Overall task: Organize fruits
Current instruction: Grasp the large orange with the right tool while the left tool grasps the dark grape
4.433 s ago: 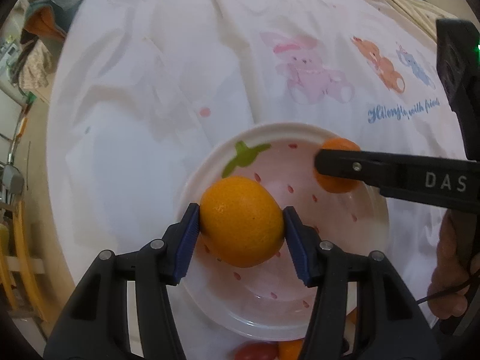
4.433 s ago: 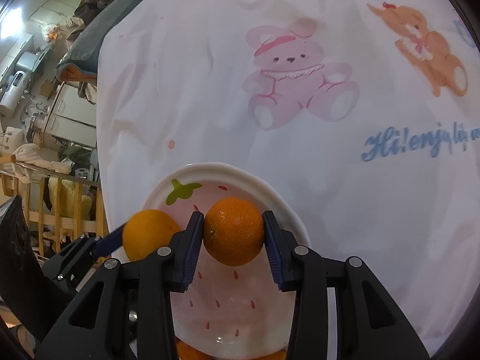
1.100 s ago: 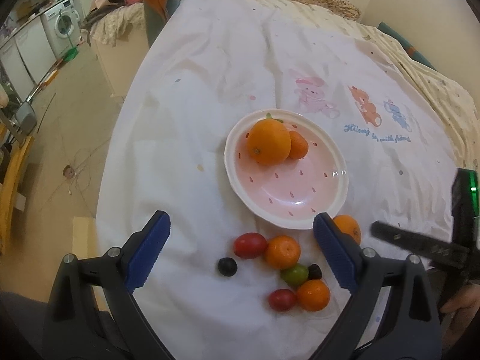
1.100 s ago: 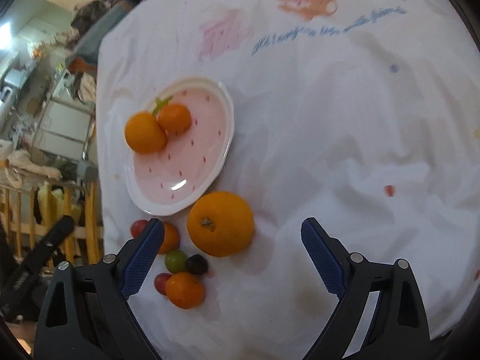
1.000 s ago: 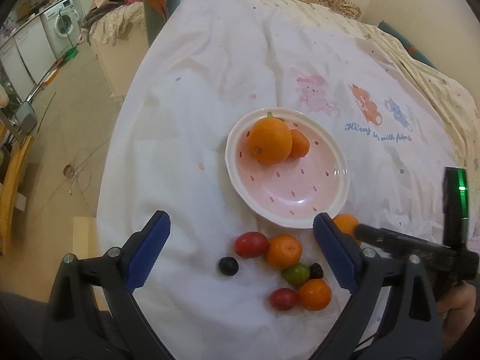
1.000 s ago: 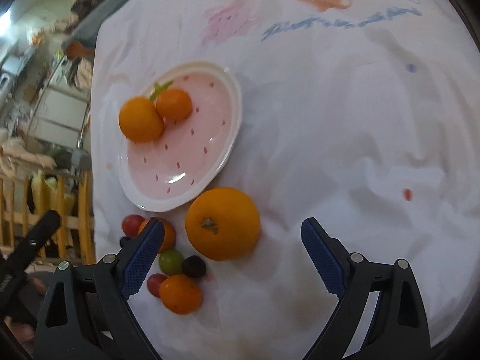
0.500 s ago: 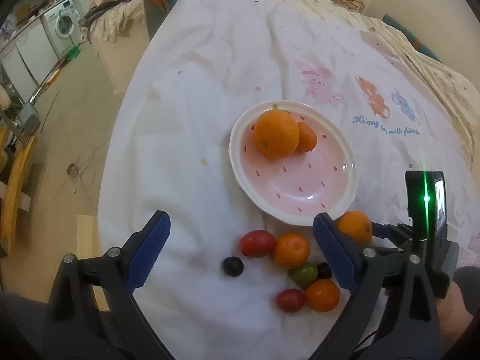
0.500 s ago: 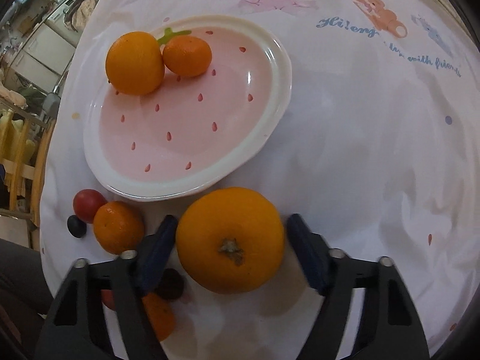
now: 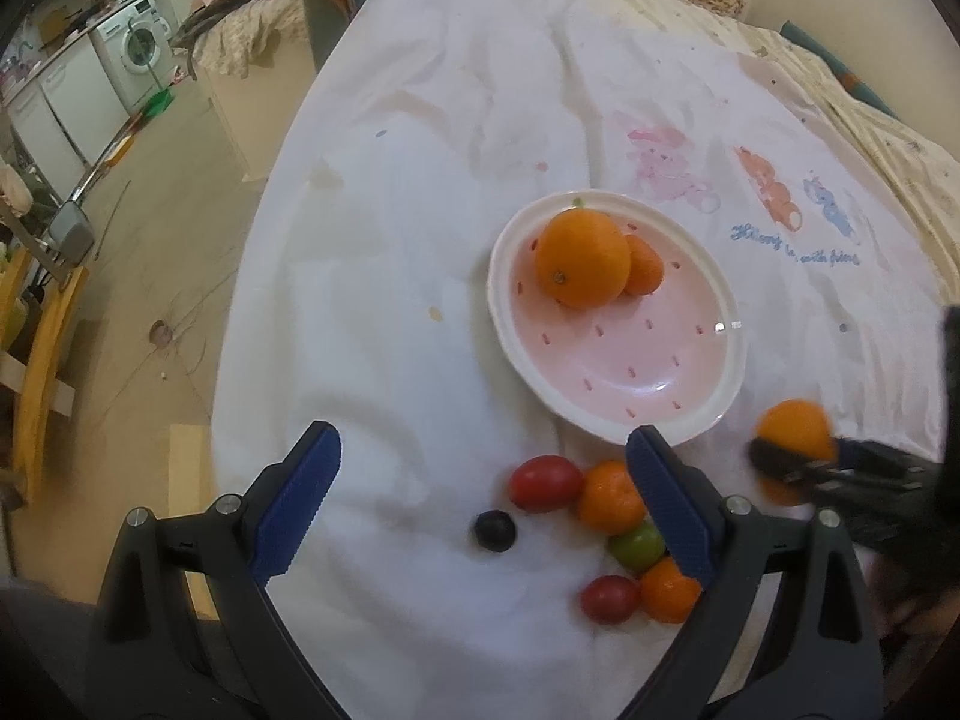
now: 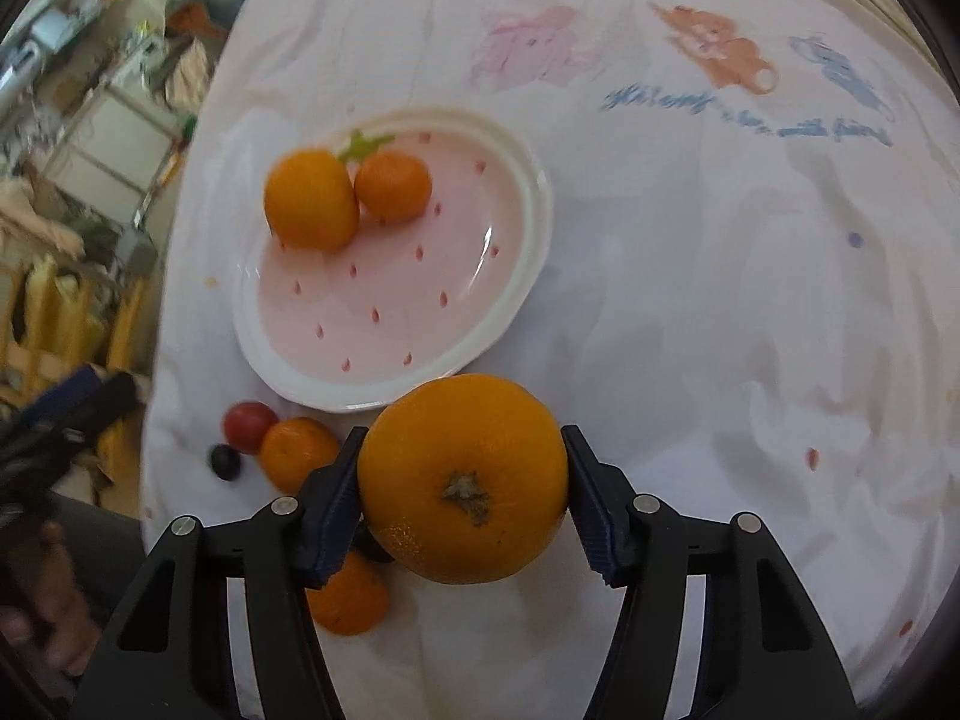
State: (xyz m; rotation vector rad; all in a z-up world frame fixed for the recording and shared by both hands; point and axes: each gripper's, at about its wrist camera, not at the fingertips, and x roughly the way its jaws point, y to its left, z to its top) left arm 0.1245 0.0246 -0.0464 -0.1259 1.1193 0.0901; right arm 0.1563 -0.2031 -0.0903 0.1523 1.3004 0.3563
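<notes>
A pink strawberry-pattern plate (image 9: pixel 708 402) (image 10: pixel 516 300) holds a large orange (image 9: pixel 581 258) (image 10: pixel 311 199) and a smaller mandarin (image 9: pixel 645 267) (image 10: pixel 393 186). My right gripper (image 10: pixel 462 483) is shut on a big orange (image 10: pixel 463 479) and holds it just in front of the plate; it also shows in the left wrist view (image 9: pixel 795 429). My left gripper (image 9: pixel 480 504) is open and empty, above loose fruit on the cloth: a red tomato (image 9: pixel 545 483), a mandarin (image 9: pixel 611 497), a dark grape (image 9: pixel 494 531), a green tomato (image 9: pixel 636 547) and others.
The white cloth (image 9: pixel 420 192) with printed bears covers the round table. Its left edge drops to the floor, with a wooden chair (image 9: pixel 36 360) and a washing machine (image 9: pixel 138 54) beyond. Patterned bedding (image 9: pixel 888 138) lies at the far right.
My right gripper has closed on the big orange and lifted it off the cloth toward the plate. My left gripper has stayed open and drifted slightly closer to the loose fruit.
</notes>
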